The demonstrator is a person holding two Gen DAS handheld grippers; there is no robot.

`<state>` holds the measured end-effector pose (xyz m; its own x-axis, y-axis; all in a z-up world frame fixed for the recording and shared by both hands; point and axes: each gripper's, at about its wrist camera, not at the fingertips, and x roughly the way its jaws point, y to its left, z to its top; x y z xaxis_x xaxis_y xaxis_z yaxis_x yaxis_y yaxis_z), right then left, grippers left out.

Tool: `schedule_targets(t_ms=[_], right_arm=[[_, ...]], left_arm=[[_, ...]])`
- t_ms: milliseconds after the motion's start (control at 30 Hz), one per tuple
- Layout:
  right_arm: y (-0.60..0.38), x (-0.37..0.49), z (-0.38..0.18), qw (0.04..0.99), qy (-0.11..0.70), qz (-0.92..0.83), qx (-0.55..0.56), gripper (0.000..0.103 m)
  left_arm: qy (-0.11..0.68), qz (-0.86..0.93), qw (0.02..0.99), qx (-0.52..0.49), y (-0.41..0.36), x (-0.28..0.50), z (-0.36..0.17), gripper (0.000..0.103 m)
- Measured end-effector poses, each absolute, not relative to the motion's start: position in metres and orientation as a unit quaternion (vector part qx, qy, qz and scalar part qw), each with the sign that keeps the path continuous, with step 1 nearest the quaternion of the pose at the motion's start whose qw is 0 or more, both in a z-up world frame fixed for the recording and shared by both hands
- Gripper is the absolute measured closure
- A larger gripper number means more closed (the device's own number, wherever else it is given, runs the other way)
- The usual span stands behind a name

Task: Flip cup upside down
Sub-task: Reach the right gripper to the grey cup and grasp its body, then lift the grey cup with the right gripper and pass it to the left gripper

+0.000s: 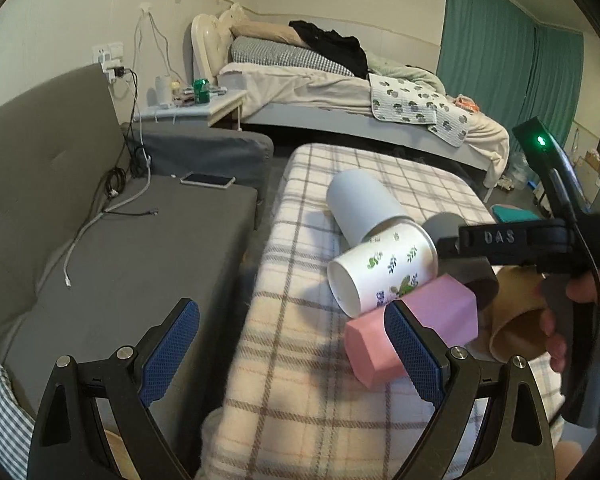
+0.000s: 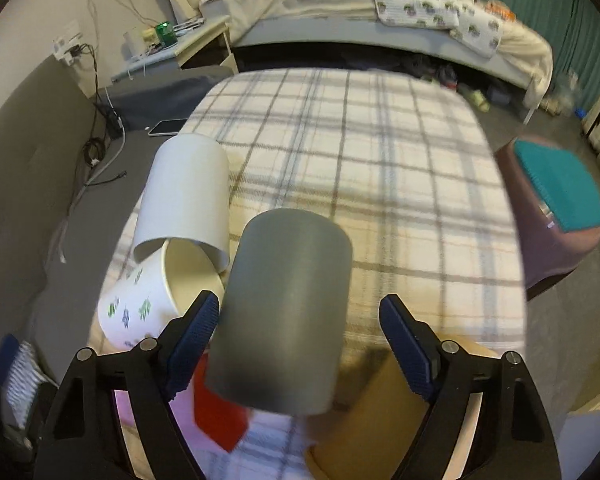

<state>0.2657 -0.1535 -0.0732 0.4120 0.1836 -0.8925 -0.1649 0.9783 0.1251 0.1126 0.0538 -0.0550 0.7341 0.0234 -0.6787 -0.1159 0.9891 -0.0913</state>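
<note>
Several cups lie on their sides on a plaid blanket (image 1: 300, 360): a white one (image 1: 360, 204), a leaf-print paper cup (image 1: 384, 276), a pink one (image 1: 412, 332), a brown one (image 1: 516, 320) and a grey one (image 2: 280, 312). My left gripper (image 1: 292, 348) is open and empty, near the pink cup. My right gripper (image 2: 300, 340) is open with the grey cup between its jaws, bottom pointing away; the left pad (image 2: 196, 340) is close to it, the right pad (image 2: 404, 344) stands apart. In the left wrist view the right gripper (image 1: 452, 260) is partly hidden by cups.
A grey sofa (image 1: 120, 260) with cables and a phone (image 1: 208, 180) lies left of the blanket. A bed (image 1: 340, 92) and nightstand stand behind. A purple stool with a teal top (image 2: 556, 208) is on the right. A red object (image 2: 216, 412) lies under the grey cup.
</note>
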Motion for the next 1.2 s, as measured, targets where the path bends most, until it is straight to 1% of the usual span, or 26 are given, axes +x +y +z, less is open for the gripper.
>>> schedule_targets(t_ms=[133,400,500,667,767,933,1100,1200], right_arm=[[-0.149,0.272,-0.075,0.841,0.533,0.095,0.011,0.02],[-0.126,0.276,-0.085,0.831,0.546,0.092,-0.054,0.02],[-0.12,0.275,-0.087,0.828,0.546,0.097,-0.08,0.03],[-0.125,0.27,-0.081,0.836,0.535,0.095,-0.071,0.03],[-0.13,0.264,-0.068,0.847,0.52,0.096,-0.06,0.031],[-0.134,0.247,-0.027,0.865,0.488,0.106,-0.055,0.031],[-0.137,0.21,0.018,0.879,0.459,0.121,-0.039,0.031],[-0.138,0.181,0.03,0.882,0.452,0.129,-0.034,0.031]], left_arm=[[0.37,0.038,0.927,-0.058,0.054,0.113,-0.061,0.007],[0.378,0.042,0.922,-0.072,0.054,0.112,-0.066,0.007],[0.38,0.042,0.921,-0.071,0.053,0.112,-0.066,0.007],[0.378,0.041,0.922,-0.07,0.051,0.112,-0.066,0.007],[0.377,0.042,0.923,-0.071,0.05,0.111,-0.065,0.007],[0.37,0.042,0.924,-0.084,0.05,0.104,-0.055,0.007],[0.358,0.038,0.93,-0.077,0.047,0.082,-0.039,0.007],[0.358,0.04,0.93,-0.068,0.046,0.069,-0.034,0.007]])
